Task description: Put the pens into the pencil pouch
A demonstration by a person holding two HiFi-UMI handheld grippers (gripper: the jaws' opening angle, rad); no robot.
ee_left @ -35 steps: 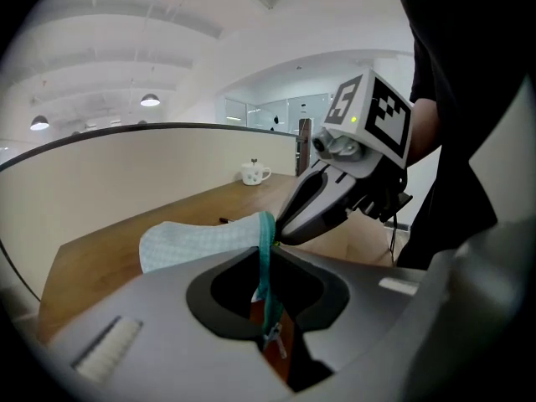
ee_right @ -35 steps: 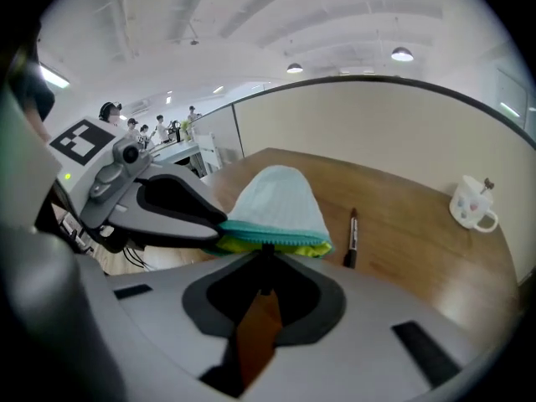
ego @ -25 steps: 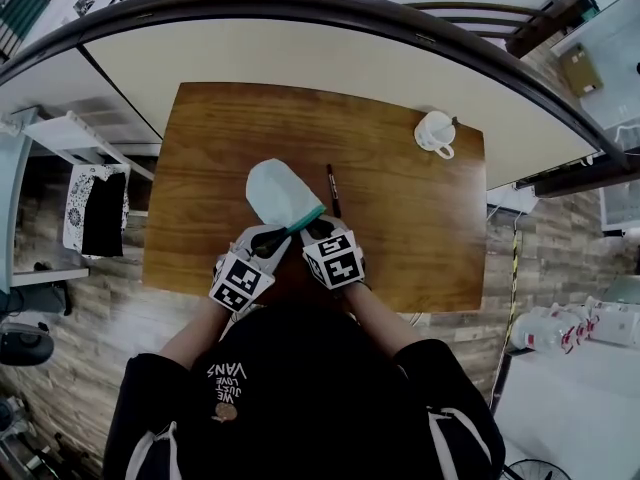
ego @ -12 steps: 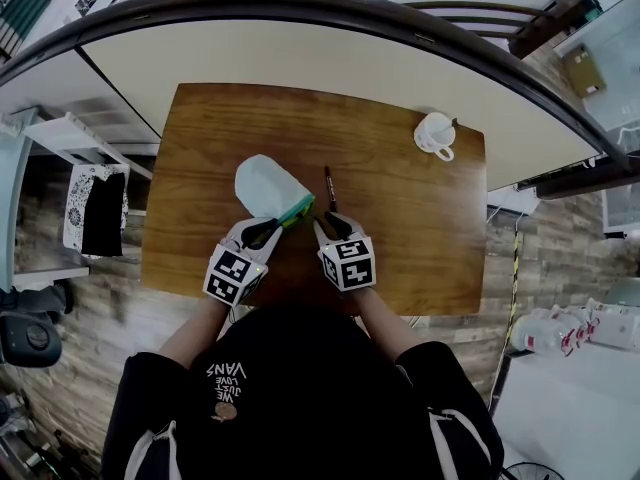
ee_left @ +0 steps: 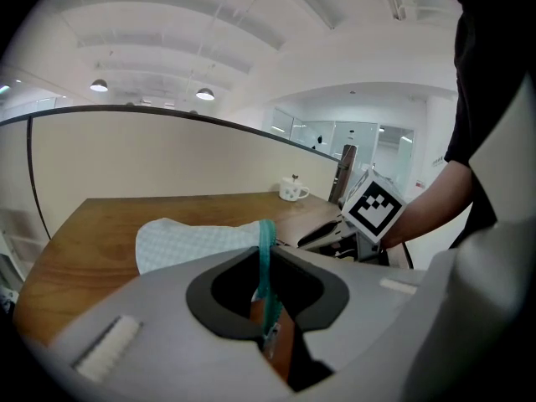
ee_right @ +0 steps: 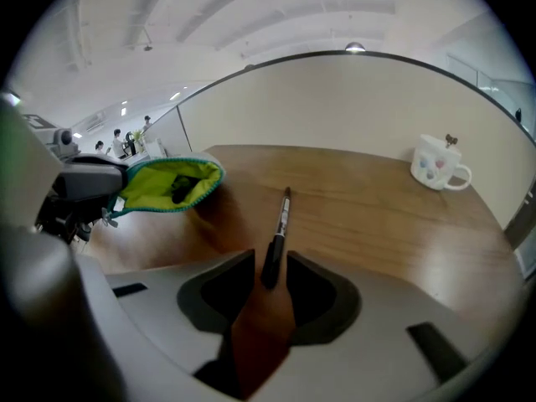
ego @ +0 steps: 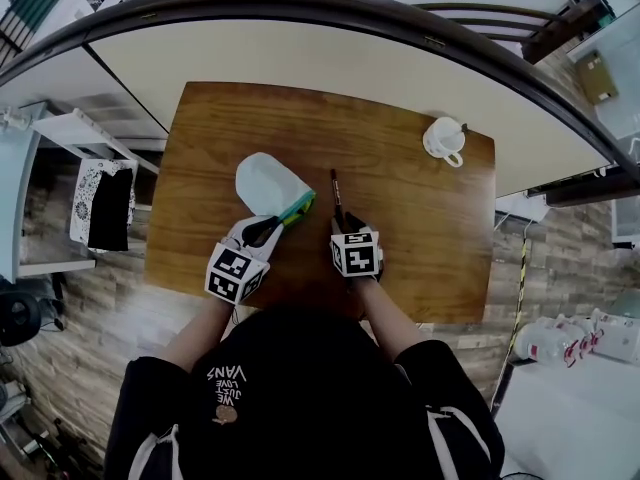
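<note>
Teal zip tape runs straight between the jaws of my left gripper (ee_left: 266, 308). They stand narrow, clamped on the mouth edge of the pencil pouch (ee_left: 193, 243). Its pale checked body stretches away from them, to the far left across the wooden table (ego: 420, 238).

From the head view, this gripper (ego: 274, 227) holds the pouch (ego: 262, 181) at its near right corner, where a strip of lime lining shows.

My right gripper (ee_right: 270, 279) has just been opening its jaws, and they now stand apart. The near end of the black pen (ee_right: 279, 224) sits in the gap between their tips, and neither pad presses on it. The pen lies flat on the wood, and the rest of it points away from me toward the far side.

Off to the left in the right gripper view, the pouch mouth (ee_right: 167, 182) gapes toward these jaws, showing its lime-green lining. Something dark lies inside, and I cannot tell what it is.

Seen from above, the pen (ego: 336, 193) lies just right of the pouch without touching it, and my right gripper (ego: 345, 220) is at its near end. A white mug (ego: 443, 140) stands at the far right of the table, well apart from both.
</note>
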